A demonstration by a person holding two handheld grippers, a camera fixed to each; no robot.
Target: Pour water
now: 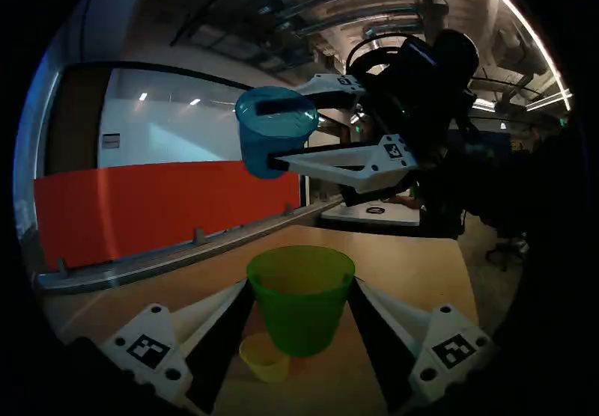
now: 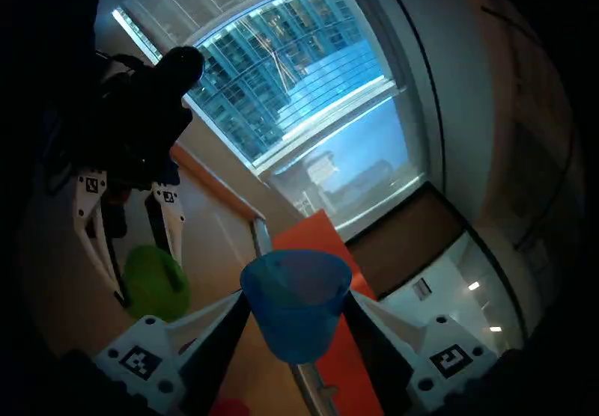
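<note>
A green cup (image 1: 301, 304) stands upright between the fingers of my left gripper (image 1: 301, 285), which is shut on it just above a wooden table (image 1: 419, 266). Higher up and farther off, my right gripper (image 1: 288, 128) holds a blue translucent cup (image 1: 273, 128), its mouth tipped slightly toward me. In the right gripper view the blue cup (image 2: 296, 307) sits clamped in my right gripper (image 2: 296, 300). To its left, the left gripper (image 2: 150, 281) carries the green cup (image 2: 156, 283).
A small yellow cup (image 1: 263, 356) sits on the table under the green cup. An orange panel (image 1: 150, 206) and a metal rail (image 1: 187, 244) run along the table's far edge. A large window (image 2: 314, 109) is beyond. A red object (image 2: 228, 408) peeks in at the bottom.
</note>
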